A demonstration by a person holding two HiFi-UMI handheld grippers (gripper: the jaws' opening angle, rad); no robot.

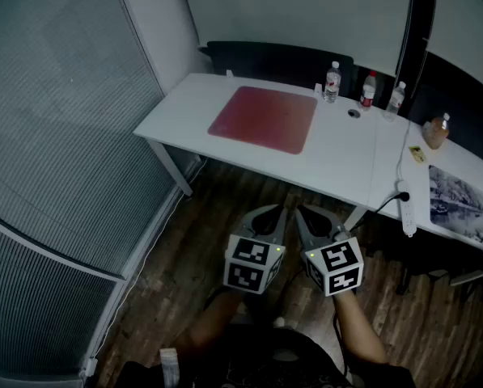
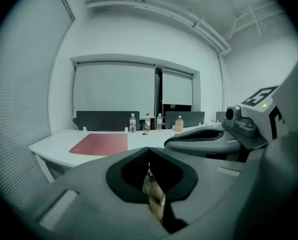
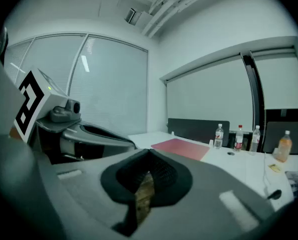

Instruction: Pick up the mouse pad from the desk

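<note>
A red mouse pad (image 1: 264, 118) lies flat on the white desk (image 1: 338, 158); it also shows in the left gripper view (image 2: 100, 144) and the right gripper view (image 3: 181, 148). Both grippers hang side by side over the wooden floor, well short of the desk's front edge. My left gripper (image 1: 275, 214) is shut with nothing between its jaws. My right gripper (image 1: 303, 214) is shut too and holds nothing. In each gripper view the jaws meet in front of the camera.
Three water bottles (image 1: 332, 82) stand along the desk's far edge, with a juice bottle (image 1: 436, 132) to the right. A power strip (image 1: 405, 208) and its cable hang at the desk's front. A patterned mat (image 1: 463, 202) lies far right. Window blinds (image 1: 55, 136) fill the left.
</note>
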